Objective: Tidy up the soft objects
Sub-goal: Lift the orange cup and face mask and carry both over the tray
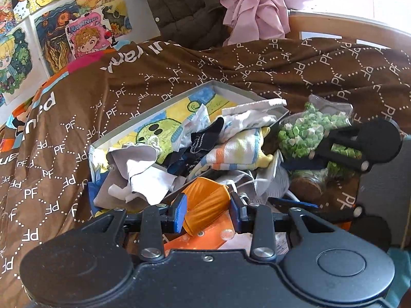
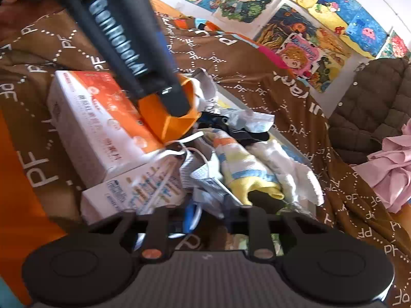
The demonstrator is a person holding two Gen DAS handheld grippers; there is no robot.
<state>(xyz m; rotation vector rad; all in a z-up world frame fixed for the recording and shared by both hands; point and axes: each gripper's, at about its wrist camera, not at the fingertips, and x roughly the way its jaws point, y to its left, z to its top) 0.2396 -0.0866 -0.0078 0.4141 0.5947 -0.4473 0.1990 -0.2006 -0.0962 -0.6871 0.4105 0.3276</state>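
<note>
**Gripping one orange pleated piece over the box**

Pinching between blue pads, the left gripper [image 1: 208,211] holds one ribbed orange mask [image 1: 205,202] beside the shallow cardboard box [image 1: 164,102] heaped with crumpled socks [image 1: 231,151]. Two glossy cartons [image 2: 102,128] lie adjacent. One bag of green paper stars [image 1: 313,131] sits behind the right gripper [image 1: 339,151], whose opening I cannot tell.

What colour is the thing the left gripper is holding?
Orange; the folded piece shows best in the left wrist view.
</note>
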